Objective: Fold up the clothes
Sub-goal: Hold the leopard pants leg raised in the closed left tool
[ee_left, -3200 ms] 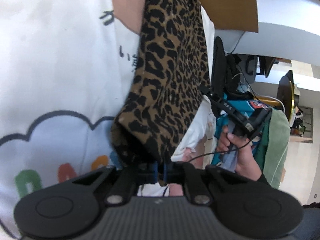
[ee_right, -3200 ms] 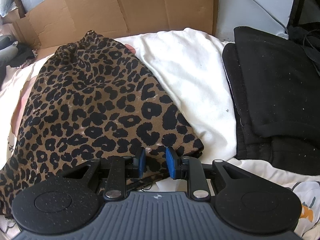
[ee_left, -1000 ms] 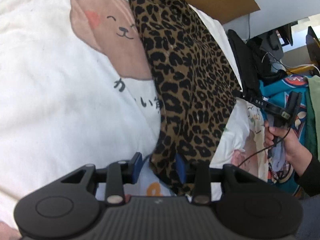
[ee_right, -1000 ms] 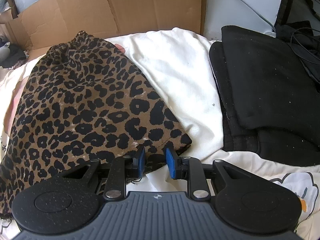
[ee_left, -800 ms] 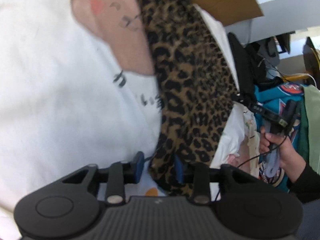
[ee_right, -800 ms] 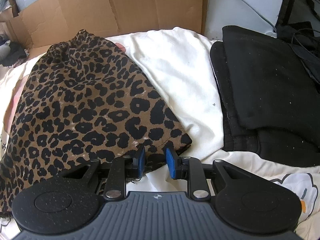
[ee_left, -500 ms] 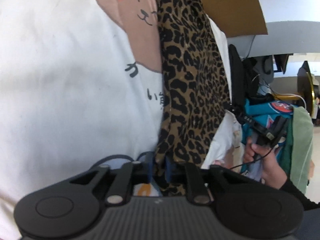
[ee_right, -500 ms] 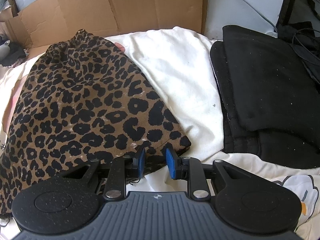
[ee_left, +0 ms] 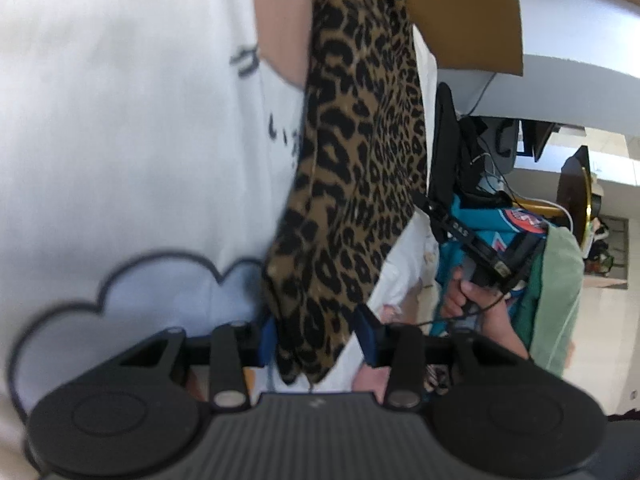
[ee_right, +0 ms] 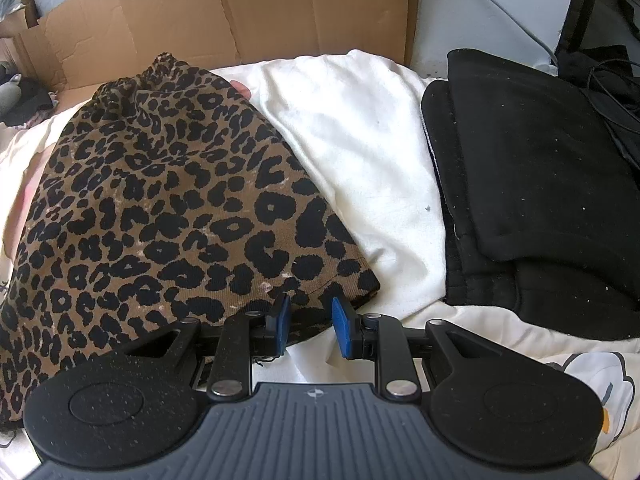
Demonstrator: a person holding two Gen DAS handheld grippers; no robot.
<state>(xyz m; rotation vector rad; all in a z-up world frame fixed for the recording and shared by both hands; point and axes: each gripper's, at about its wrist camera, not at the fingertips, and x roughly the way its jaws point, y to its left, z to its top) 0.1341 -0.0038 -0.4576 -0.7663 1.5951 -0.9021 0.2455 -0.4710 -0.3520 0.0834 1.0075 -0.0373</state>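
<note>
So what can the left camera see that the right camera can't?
Only the left view shows a hand holding the other gripper's handle, a teal garment, a green cloth and a cloud print on the white sheet.

Only the right view shows the folded black clothes.

Both show the leopard skirt, the sheet and the cardboard. In each, the gripper is open with the skirt's hem between its fingers: left gripper, right gripper.

The left gripper (ee_left: 318, 340), clamped tight on the leopard-print garment's (ee_left: 352, 184) corner half a second ago, now stands with its jaws spread wide, the cloth hanging loose between the blue pads.
</note>
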